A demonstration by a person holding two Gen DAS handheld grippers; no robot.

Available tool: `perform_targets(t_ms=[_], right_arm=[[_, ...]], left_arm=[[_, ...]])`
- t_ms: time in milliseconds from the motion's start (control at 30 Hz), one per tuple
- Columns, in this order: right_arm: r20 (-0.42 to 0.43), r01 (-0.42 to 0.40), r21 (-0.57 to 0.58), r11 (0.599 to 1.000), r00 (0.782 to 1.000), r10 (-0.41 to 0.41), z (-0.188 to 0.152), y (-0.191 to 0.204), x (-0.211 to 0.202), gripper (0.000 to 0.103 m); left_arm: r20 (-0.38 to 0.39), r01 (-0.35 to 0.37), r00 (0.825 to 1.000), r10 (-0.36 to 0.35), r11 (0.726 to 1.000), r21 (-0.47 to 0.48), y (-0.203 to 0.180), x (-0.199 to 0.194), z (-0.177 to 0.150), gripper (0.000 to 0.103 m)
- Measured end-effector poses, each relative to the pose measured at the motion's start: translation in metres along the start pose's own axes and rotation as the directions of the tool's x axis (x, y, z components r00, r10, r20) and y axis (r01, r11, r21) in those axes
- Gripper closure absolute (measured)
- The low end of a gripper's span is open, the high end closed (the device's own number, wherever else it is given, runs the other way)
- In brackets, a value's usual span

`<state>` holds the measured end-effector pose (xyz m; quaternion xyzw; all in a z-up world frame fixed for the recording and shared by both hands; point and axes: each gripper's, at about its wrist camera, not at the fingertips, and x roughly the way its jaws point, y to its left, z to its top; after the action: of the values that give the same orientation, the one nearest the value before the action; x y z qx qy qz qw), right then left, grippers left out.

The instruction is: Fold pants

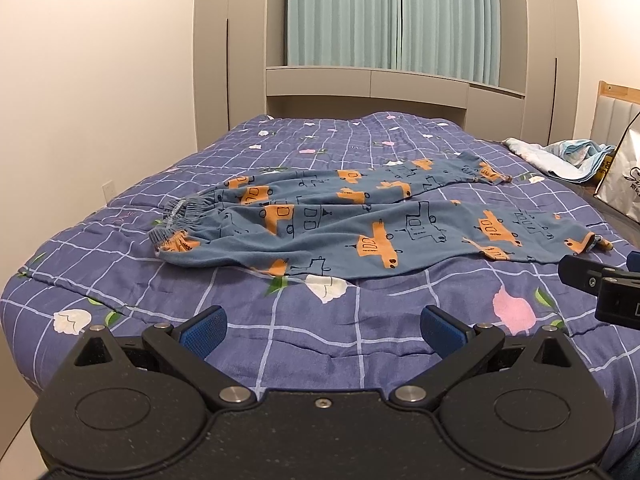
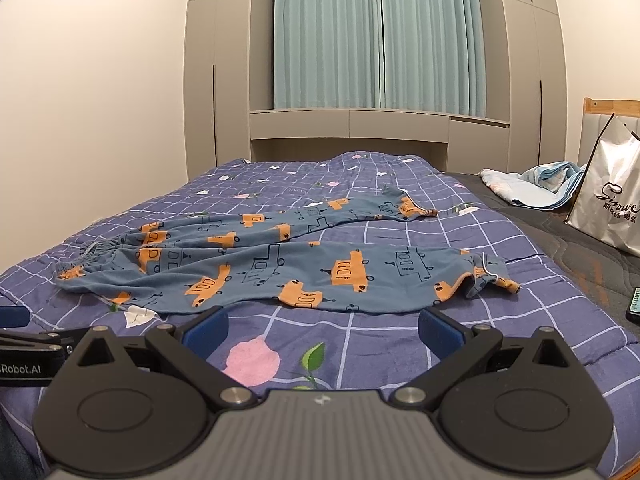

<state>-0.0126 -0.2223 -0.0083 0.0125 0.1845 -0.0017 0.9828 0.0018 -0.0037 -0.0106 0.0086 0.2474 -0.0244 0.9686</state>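
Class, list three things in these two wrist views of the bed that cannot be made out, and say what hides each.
1. White bag: its printed word is cut by the right wrist view's edge.
2. Small dark device: mostly off that edge; type unclear.
3. Pants: underside hidden against the quilt in both views.

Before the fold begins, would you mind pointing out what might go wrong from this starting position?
1. The pants lie with legs splayed apart and wrinkled; folding without smoothing could lock in creases.
2. The near leg's cuff is partly turned back, so the right gripper, open above the quilt, may pinch only one layer.
3. The left gripper, also open, might catch the soft quilt along with the waistband.
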Motion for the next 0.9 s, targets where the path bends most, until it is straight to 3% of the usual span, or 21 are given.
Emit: perform_targets(t_ms=[633,900], right_arm=[[-0.005,0.001,-0.006,1.000,1.000,-0.001,0.000,0.002,0.001,0.000],[0.027,0.003,0.008,1.000,1.000,-0.004,0.008,-0.002,0.003,0.000]], left_arm=[[-0.027,-0.004,1.000,0.004,1.000,-0.019,0.001,0.005,-0.001,0.000],[-0.035,0.007,0.999,-0.009,0.999,-0.043,0.007,0.017,0.019,0.000]])
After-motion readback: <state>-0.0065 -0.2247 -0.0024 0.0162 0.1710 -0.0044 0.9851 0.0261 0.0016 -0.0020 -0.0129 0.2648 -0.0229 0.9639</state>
